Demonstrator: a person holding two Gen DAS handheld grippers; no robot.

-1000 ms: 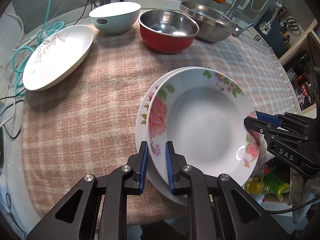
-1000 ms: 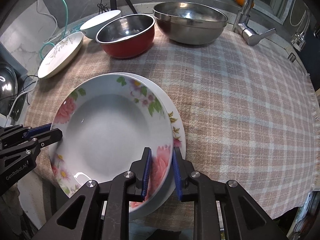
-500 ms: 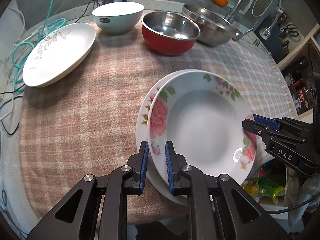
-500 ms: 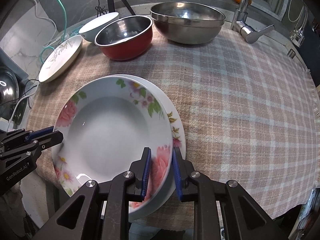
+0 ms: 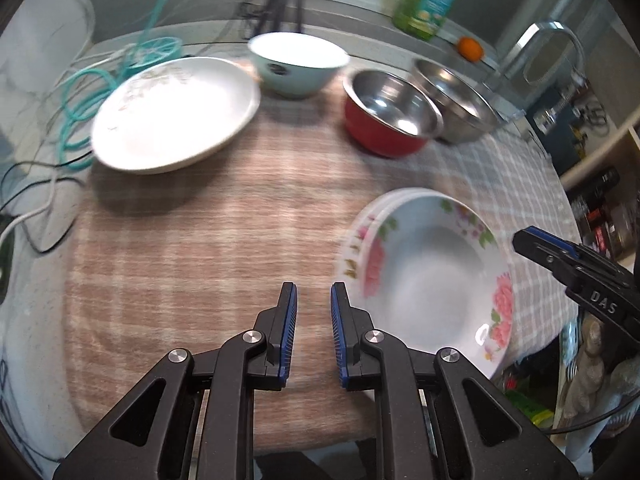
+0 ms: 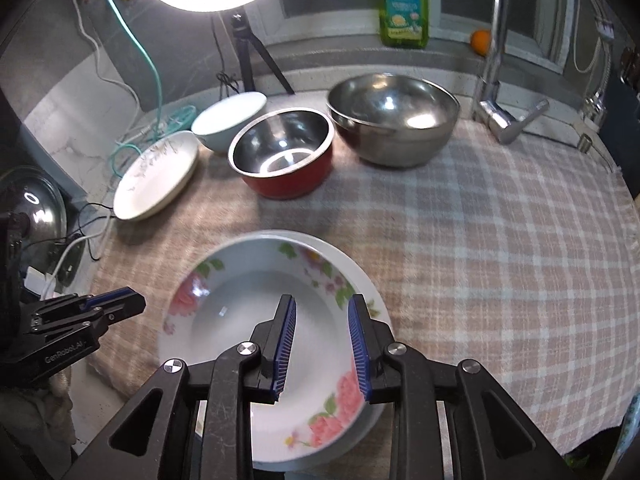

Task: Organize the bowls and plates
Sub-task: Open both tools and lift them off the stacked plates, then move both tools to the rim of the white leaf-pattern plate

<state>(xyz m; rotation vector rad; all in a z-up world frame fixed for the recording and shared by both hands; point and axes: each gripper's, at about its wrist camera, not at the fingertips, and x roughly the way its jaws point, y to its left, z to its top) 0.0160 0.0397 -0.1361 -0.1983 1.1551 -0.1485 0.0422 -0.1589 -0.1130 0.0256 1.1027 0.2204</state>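
We read "DAS" on the right gripper [image 5: 576, 264] and "GenRobot.AI" on the left gripper [image 6: 116, 308]. The rose-patterned plate [image 6: 256, 320] lies flat, face up, nested on a second plate [image 5: 360, 216] at the desk's [image 6: 480, 240] near edge. Both grippers' fingers stand narrowly apart, gripping nothing; the right's have just been opening.

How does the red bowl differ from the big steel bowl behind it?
The red bowl is red outside with a steel lining; the steel bowl is bare metal all over. The red bowl is smaller, with steeper sides; the steel bowl is wider and rounder. The red one sits nearer the stacked plates. Both stand upright and empty on the checked cloth.
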